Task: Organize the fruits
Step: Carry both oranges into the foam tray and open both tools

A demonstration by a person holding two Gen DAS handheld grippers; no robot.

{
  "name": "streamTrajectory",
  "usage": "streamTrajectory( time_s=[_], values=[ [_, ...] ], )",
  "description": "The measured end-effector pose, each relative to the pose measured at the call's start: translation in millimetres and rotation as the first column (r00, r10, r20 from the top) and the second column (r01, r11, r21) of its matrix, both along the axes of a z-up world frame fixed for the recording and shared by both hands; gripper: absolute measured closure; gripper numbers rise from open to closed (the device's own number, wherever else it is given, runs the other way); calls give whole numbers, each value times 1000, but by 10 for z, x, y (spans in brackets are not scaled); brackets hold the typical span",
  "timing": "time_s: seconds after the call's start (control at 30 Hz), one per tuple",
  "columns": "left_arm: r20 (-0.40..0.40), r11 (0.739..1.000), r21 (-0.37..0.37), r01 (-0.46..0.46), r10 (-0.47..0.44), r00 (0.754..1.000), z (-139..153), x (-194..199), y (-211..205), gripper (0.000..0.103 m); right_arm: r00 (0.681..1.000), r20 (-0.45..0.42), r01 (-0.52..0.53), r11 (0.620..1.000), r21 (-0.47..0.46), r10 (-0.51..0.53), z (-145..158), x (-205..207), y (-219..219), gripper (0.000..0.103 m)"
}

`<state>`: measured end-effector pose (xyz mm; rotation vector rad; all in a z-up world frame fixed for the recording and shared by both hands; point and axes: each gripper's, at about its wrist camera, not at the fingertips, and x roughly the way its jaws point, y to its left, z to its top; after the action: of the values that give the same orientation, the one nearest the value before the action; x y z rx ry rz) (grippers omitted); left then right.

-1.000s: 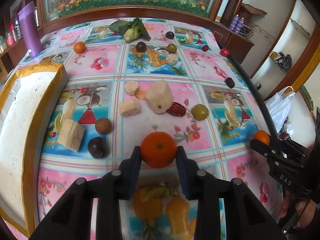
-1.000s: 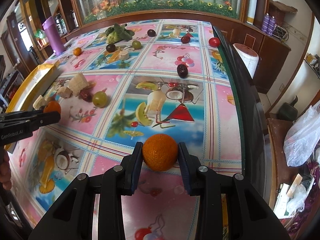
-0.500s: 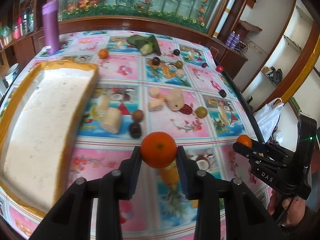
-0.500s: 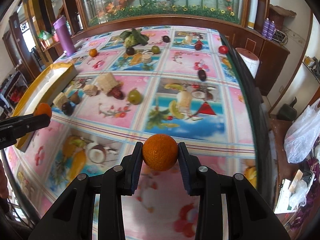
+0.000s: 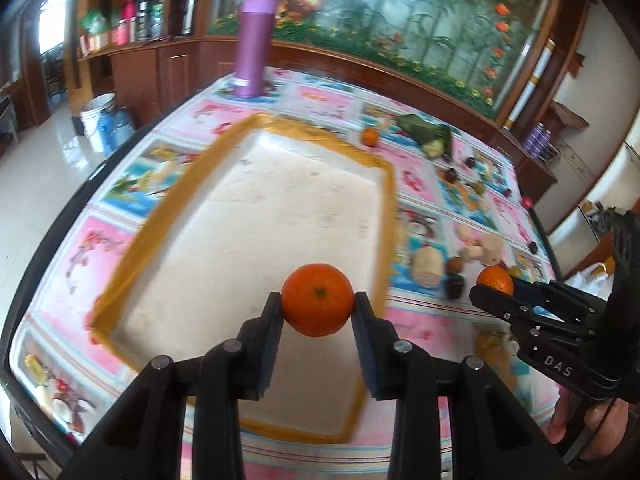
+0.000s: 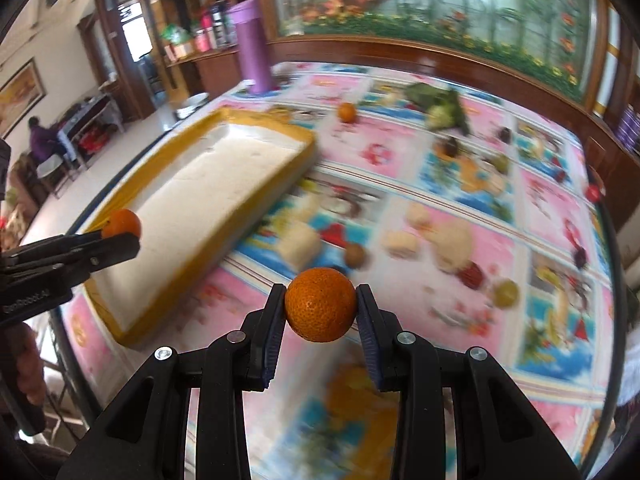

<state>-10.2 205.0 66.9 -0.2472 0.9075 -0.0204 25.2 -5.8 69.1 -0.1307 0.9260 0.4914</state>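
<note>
Left wrist view shows the left gripper [image 5: 317,306], clamped on an orange [image 5: 317,299], now swung over the tray [image 5: 256,248], while the right gripper [image 6: 320,311] trails with its own orange [image 6: 320,304] above the tablecloth [image 6: 460,208], so drop-off looks near.

The letters "DAS" are showing in white on the black side of the right gripper [image 5: 496,292], seen from the left wrist camera. Pale letters are also sitting on the black side of the left gripper [image 6: 120,236] in the right wrist camera. They are blurry, look a bit like "GenRobot.AI", and cannot be read for sure. No other words or numbers are showing clearly.
</note>
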Motion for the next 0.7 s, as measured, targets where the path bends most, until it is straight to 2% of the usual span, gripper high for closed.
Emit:
streamTrajectory(
  time_s=[0.2,0.33,0.5,0.7],
  values=[
    [-26,998,20,-67,67,997,-116,-3,385,66,992,6,-128,992,-3,128,27,93,691,70],
    [-45,996,26,-84,85,995,-203,4,543,66,985,-11,-172,985,-12,172,-52,195,1015,70],
    [-64,996,47,-72,75,995,-312,46,612,66,982,-40,-187,981,-45,185,-210,324,1269,70],
    [-82,997,64,-44,49,995,-417,108,618,65,981,-77,-185,980,-75,180,-379,445,1362,70]
  ],
)
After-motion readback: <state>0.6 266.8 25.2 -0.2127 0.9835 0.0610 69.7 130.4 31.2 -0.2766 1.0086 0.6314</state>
